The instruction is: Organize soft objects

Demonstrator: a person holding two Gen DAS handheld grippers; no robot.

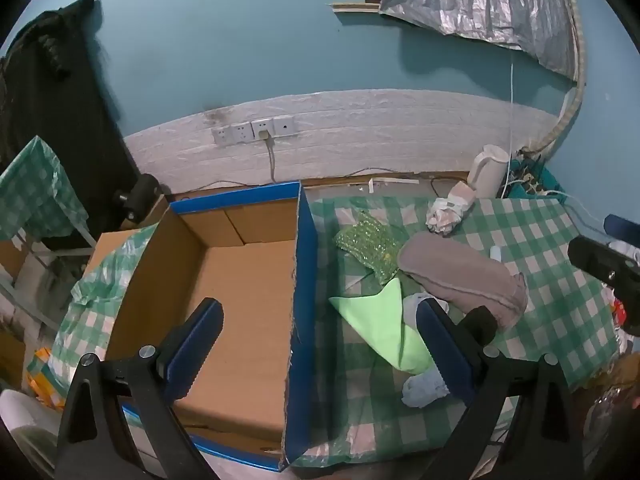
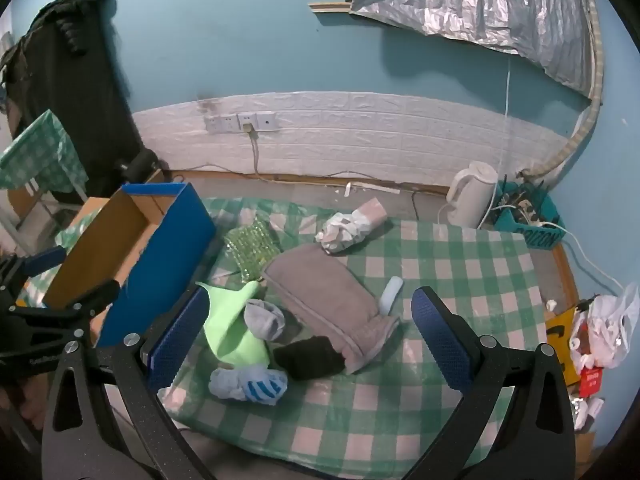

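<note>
My left gripper [image 1: 320, 354]: fingers wide, holding nothing, over the box wall.
My right gripper [image 2: 310, 334]: wide, empty.
Cardboard box [image 1: 240, 280]: left, blue outside.
Grey towel [image 2: 324, 292]: folded, fuzzy, on the checked cloth [image 2: 460, 264].
Green cloth [image 2: 230, 328]: smooth, near the box.

You are looking at a green-and-white checked tablecloth [image 2: 440, 248] carrying a grey-brown towel [image 2: 324, 296], a plain lime-green cloth [image 2: 232, 332], a black sock [image 2: 310, 358], a pale grey sock [image 2: 262, 318], a light blue sock with blue-and-white stripes [image 2: 250, 386] and a glittery green bubble-textured pouch [image 2: 250, 250]. The cardboard box [image 1: 240, 292] is showing blue outside and tan brown inside. Both grippers are showing blue fingers [image 2: 440, 334] on black frames.
</note>
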